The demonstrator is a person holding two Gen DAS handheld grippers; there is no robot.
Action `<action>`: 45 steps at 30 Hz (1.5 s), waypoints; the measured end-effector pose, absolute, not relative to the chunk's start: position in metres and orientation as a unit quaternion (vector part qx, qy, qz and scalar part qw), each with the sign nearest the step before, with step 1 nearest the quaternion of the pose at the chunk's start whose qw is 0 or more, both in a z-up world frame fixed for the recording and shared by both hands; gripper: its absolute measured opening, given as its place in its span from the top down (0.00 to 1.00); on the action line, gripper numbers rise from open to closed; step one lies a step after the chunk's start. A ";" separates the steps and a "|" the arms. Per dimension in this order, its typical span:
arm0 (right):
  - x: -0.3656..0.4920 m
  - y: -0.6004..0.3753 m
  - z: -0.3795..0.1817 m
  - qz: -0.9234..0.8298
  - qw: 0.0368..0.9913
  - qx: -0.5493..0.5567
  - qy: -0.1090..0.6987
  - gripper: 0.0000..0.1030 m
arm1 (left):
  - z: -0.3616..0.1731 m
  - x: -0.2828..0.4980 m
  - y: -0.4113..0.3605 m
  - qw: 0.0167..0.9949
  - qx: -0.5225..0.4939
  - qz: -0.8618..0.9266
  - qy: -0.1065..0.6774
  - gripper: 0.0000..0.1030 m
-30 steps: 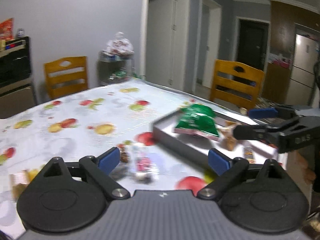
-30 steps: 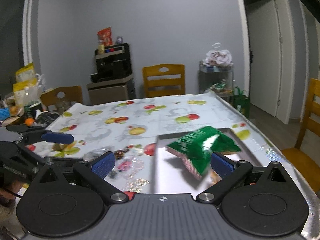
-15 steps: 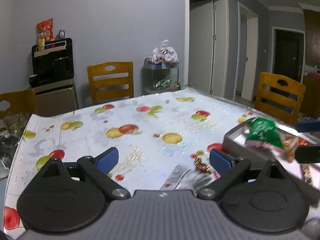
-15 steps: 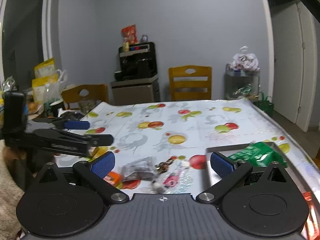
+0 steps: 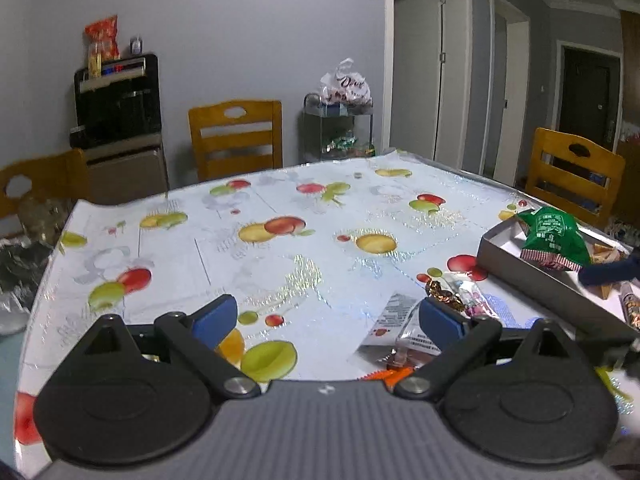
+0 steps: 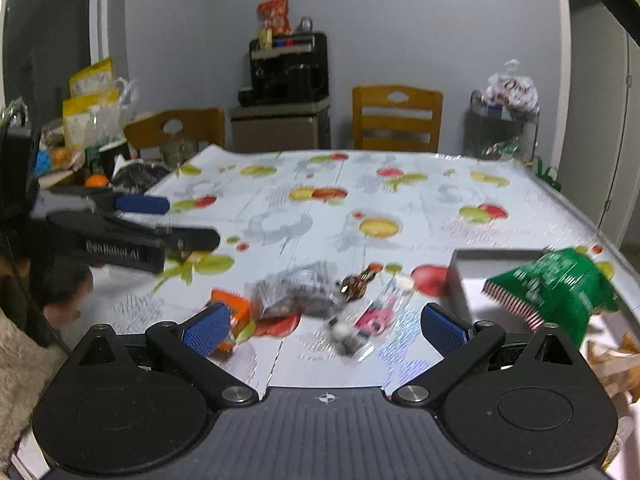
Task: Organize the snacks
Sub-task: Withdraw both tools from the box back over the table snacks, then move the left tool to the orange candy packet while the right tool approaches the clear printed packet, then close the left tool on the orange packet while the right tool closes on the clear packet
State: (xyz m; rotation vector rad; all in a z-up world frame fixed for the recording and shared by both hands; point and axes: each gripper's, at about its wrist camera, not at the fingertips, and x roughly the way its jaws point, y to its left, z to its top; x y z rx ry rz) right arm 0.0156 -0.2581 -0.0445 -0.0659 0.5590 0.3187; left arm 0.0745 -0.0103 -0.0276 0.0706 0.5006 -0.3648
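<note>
Loose snacks lie on the fruit-print tablecloth: an orange packet [image 6: 232, 304], a clear packet [image 6: 296, 292] [image 5: 400, 320], a brown candy [image 6: 358, 280] [image 5: 442, 294] and a pink packet [image 6: 376, 316] [image 5: 474, 304]. A green bag [image 5: 554, 240] [image 6: 556, 288] rests in the grey tray [image 5: 520, 268] [image 6: 456, 276] on the right. My right gripper [image 6: 326, 328] hangs open just above the loose snacks, holding nothing. Off to their left, my left gripper [image 5: 328, 320] [image 6: 192, 220] is open and empty too.
Wooden chairs [image 5: 236, 136] [image 5: 572, 172] stand around the table. A black appliance [image 5: 116, 100] and a rack with a plastic bag [image 5: 344, 120] stand by the back wall. Bags and clutter [image 6: 92, 120] crowd the table's far left. A hand [image 6: 68, 292] holds the left gripper.
Both grippers have swung left, away from the tray. The right gripper moved from above the tray to above the loose snacks. The green bag now lies in the tray.
</note>
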 end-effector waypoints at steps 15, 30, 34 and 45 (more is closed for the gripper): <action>0.045 -0.249 -0.049 0.115 0.954 -0.061 0.271 0.01 | -0.054 0.080 -0.037 0.916 0.067 -0.242 0.313 0.05; 0.110 -0.196 -0.064 0.171 0.929 -0.061 0.323 0.22 | -0.071 0.081 -0.054 0.894 0.094 -0.265 0.350 0.26; 0.121 -0.193 -0.074 0.162 0.922 -0.065 0.346 0.22 | -0.073 0.083 -0.054 0.891 0.096 -0.264 0.358 0.41; 0.132 -0.181 -0.087 0.168 0.918 -0.101 0.346 0.20 | -0.076 0.087 -0.049 0.887 0.091 -0.262 0.370 0.60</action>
